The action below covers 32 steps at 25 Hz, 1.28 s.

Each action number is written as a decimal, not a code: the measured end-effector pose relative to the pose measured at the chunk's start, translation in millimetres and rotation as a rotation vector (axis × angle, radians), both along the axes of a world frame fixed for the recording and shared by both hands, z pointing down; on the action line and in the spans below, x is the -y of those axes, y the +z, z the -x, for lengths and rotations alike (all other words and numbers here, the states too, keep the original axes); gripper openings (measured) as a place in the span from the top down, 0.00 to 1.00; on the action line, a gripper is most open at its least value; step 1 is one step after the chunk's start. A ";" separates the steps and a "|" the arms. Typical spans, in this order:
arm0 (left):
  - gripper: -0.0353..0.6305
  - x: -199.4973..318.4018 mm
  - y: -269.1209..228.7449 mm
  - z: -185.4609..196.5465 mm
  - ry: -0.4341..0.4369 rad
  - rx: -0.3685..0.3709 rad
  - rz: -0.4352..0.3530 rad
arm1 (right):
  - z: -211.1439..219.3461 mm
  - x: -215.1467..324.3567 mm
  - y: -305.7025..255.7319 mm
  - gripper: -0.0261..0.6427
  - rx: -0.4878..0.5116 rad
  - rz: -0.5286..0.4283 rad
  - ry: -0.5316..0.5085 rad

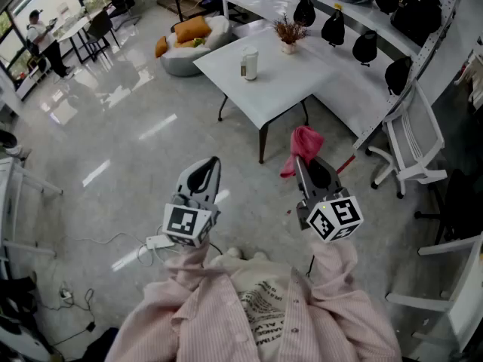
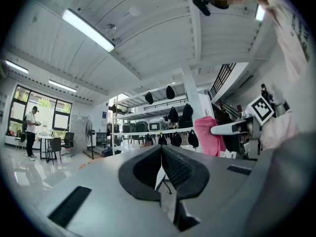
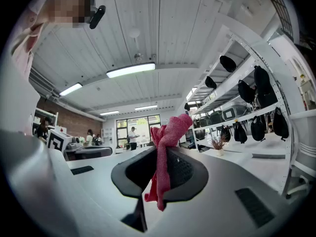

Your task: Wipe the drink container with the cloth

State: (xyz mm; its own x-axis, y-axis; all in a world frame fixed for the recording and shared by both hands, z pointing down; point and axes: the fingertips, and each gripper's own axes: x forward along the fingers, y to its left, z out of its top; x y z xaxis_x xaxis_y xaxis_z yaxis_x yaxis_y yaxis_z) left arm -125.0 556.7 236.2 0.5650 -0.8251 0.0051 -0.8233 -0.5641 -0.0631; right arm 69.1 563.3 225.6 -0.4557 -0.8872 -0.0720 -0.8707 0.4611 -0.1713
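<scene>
Polished grey floor with a white table (image 1: 290,89) ahead, both grippers raised well short of it.
Drink container (image 1: 249,63) stands upright toward the table's left corner. The right gripper (image 3: 165,154) pinches the pink cloth (image 3: 168,132), and the left gripper (image 2: 160,152) has its jaws pressed together, empty.

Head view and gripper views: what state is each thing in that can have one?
left gripper: shut, nothing between its jaws.
right gripper: shut on the pink textured cloth.
pink textured cloth: bunched, pinched between the jaws, ends hanging free.
pale cylindrical drink container: upright on the white square table, untouched.
</scene>
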 end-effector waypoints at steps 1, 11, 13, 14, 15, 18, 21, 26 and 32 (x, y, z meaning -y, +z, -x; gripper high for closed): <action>0.94 -0.5 0.7 -1.2 -0.002 -0.001 0.001 | -1.4 -0.6 0.7 0.90 -0.004 0.004 -0.001; 0.94 -10.2 7.5 -19.1 0.000 -0.009 0.017 | -21.3 -7.7 4.8 0.90 0.001 0.013 -0.002; 0.94 -10.5 8.3 -22.1 -0.001 -0.005 0.018 | -23.5 -8.7 7.1 0.90 0.003 0.012 -0.008; 0.94 -9.8 9.0 -22.9 -0.004 -0.004 0.019 | -24.8 -8.5 8.0 0.90 0.004 0.011 -0.008; 0.94 -8.9 9.2 -23.2 -0.008 -0.006 0.020 | -25.9 -8.0 8.5 0.90 0.006 0.011 -0.008; 0.94 -6.5 9.0 -22.4 -0.016 -0.018 0.028 | -27.9 -6.7 9.2 0.90 0.016 0.014 -0.010; 0.72 -4.1 8.8 -22.4 -0.002 -0.034 0.036 | -28.2 -3.9 8.1 0.90 0.023 0.013 -0.014; 0.64 7.1 12.6 -21.7 -0.001 -0.031 0.047 | -28.1 8.8 8.3 0.90 0.036 0.011 -0.020; 0.48 35.9 19.1 -17.2 -0.003 -0.041 0.067 | -26.0 38.8 16.1 0.90 0.048 0.026 -0.021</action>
